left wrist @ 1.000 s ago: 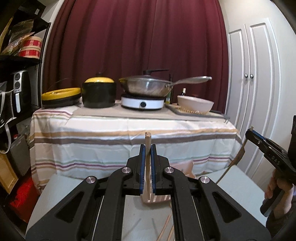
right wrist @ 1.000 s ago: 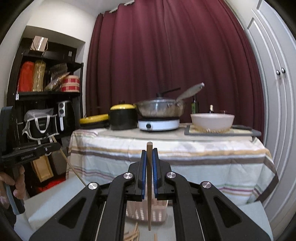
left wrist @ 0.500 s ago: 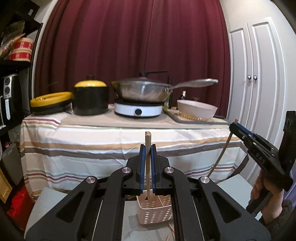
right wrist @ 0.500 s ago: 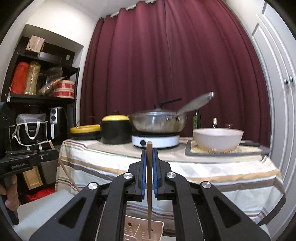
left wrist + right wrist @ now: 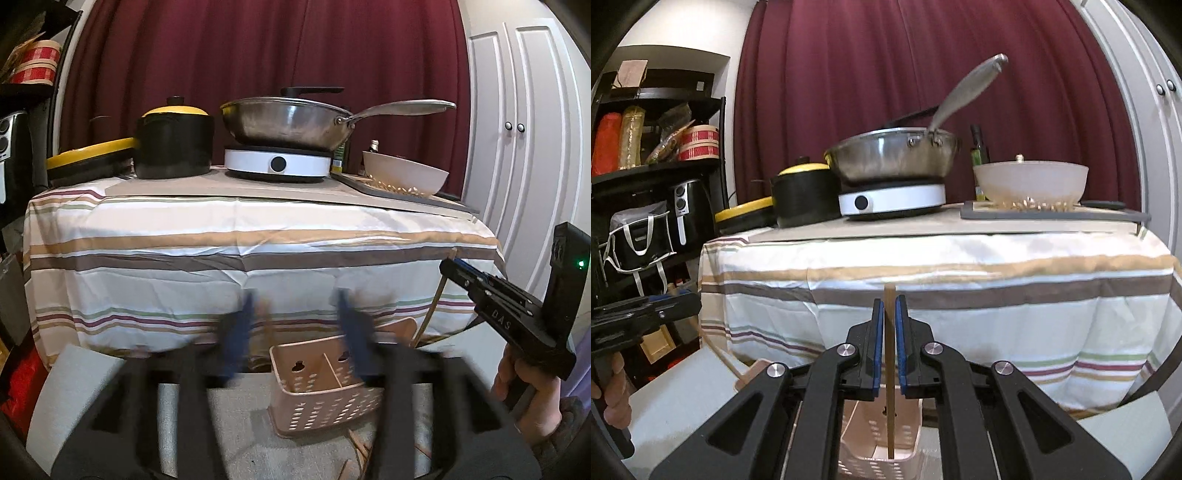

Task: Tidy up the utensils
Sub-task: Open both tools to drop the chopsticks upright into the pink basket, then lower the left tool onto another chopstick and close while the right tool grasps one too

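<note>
Right gripper (image 5: 889,334) has its blue pads closed on a thin wooden chopstick (image 5: 890,402), held upright near its upper end, the lower tip hanging just above the pink perforated caddy (image 5: 877,448). I judge the stick light, stiff and smooth, so it could pivot in the grip; a hold nearer mid-length would steady it. Left gripper (image 5: 299,332) is spread wide and blurred, holding nothing. More sticks (image 5: 360,448) lie on the grey surface beside the caddy's base.
</note>
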### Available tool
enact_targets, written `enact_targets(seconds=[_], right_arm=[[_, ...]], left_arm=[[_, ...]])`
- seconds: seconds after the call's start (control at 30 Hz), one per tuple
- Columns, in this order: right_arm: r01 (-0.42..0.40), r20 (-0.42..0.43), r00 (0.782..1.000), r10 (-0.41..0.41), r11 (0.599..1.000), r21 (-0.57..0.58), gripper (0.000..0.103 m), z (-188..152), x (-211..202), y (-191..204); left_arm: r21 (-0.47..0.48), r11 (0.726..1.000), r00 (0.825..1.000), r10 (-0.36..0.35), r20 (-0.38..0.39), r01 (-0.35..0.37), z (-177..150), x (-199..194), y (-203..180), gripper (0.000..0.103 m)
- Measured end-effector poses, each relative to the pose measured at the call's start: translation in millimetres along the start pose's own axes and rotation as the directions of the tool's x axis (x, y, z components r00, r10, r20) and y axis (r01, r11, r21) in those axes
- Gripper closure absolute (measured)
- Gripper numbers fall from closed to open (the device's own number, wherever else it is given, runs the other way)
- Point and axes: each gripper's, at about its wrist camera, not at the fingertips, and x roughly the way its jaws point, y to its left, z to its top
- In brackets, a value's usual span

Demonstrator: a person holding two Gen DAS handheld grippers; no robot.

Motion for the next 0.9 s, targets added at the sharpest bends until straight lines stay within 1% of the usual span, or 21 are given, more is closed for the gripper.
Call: enact_targets(seconds=[0.07, 0.17, 0.23, 0.3, 0.37, 0.57, 0.7, 0.77, 0.9], right_arm=[[0.015, 0.006, 1.000, -0.015, 1.000, -0.014, 0.058, -0.9, -3.2, 2.9], [0.043, 0.033, 0.999, -0.042, 0.998, -0.046, 0.045, 0.2, -14.0, 8.4], [0.059, 0.042, 0.998, -0.056, 0.996, -0.060, 0.038, 2.3, -20.1, 11.0], [0.069, 0.052, 0.996, -0.066, 0.996, -0.064, 0.036, 4.1, -29.7, 12.3], [0.083, 0.067, 0.995, -0.078, 0.994, -0.067, 0.033, 4.9, -44.3, 14.4], [0.087, 0.070, 0.994, -0.082, 0.994, -0.071, 0.033, -2.9, -77.8, 20.2], [0.091, 0.045, 0.995, -0.088, 0.993, -0.073, 0.033, -22.0, -98.9, 25.8], [0.104, 0.026, 0.994, -0.102, 0.991, -0.081, 0.033, -37.7, -110.1, 29.5], [0.120, -0.017, 0.993, -0.121, 0.990, -0.076, 0.033, -69.0, -128.2, 33.9]], left_arm=[[0.006, 1.000, 1.000, -0.001, 0.012, 0.001, -1.6, -3.3, 0.5, 0.043], [0.015, 1.000, 1.000, 0.006, 0.024, -0.006, -2.6, -9.8, 0.4, 0.033], [0.016, 1.000, 1.000, 0.010, 0.027, -0.010, -3.0, -15.3, 0.7, 0.028], [0.012, 1.000, 0.999, 0.012, 0.033, -0.012, -5.7, -23.7, 1.4, 0.025], [0.009, 1.000, 0.999, 0.017, 0.036, -0.017, -10.3, -32.5, 3.5, 0.023], [0.002, 0.999, 0.999, 0.032, 0.022, -0.032, -31.0, -57.7, 8.1, 0.023], [-0.001, 0.999, 0.999, 0.049, 0.008, -0.049, -54.1, -73.6, 9.3, 0.023], [-0.010, 0.998, 0.998, 0.056, -0.001, -0.056, -66.5, -79.9, 10.9, 0.023], [-0.042, 0.997, 0.997, 0.067, -0.048, -0.069, -94.3, -88.1, 16.1, 0.023]])
